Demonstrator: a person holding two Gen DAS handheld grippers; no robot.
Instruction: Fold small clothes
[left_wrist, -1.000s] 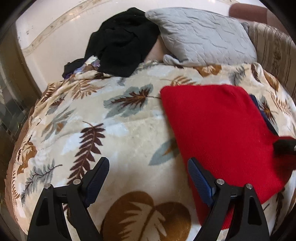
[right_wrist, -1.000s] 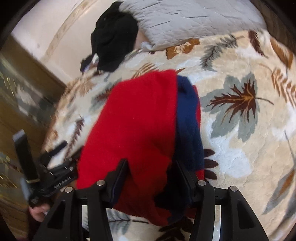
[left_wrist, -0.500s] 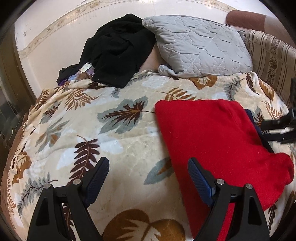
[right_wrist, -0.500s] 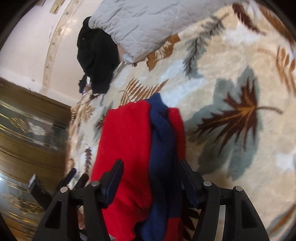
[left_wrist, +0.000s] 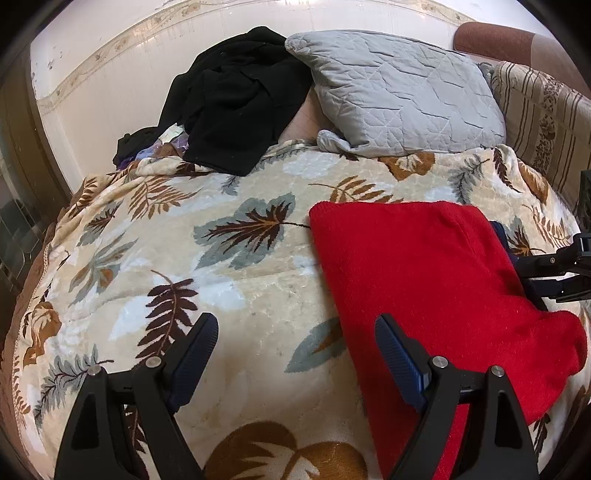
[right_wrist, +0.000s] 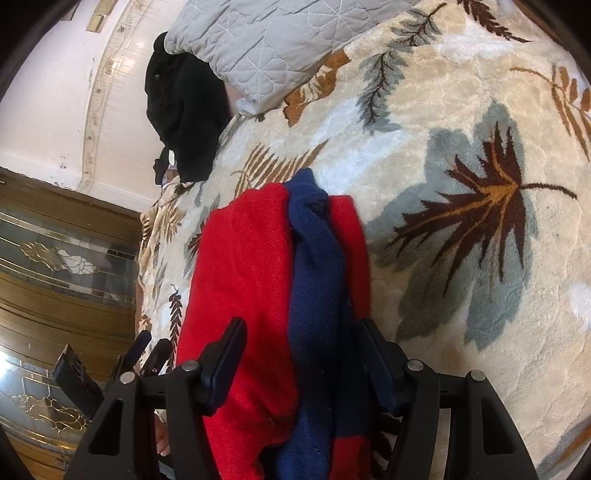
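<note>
red sweater: soft, floppy knit, take by hem corners | right gripper: jaws just widening astride its folded side | left gripper: spread, empty, above blanket

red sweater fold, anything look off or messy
Yes. A dark blue part bunches in a ridge along the red sweater, sandwiched between red layers instead of lying flat. From the left wrist view it pokes out at the right edge, so the fold isn't tidy there.

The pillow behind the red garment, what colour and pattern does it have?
The pillow is plain light grey with a quilted stitched pattern. The left wrist view shows it best.
</note>
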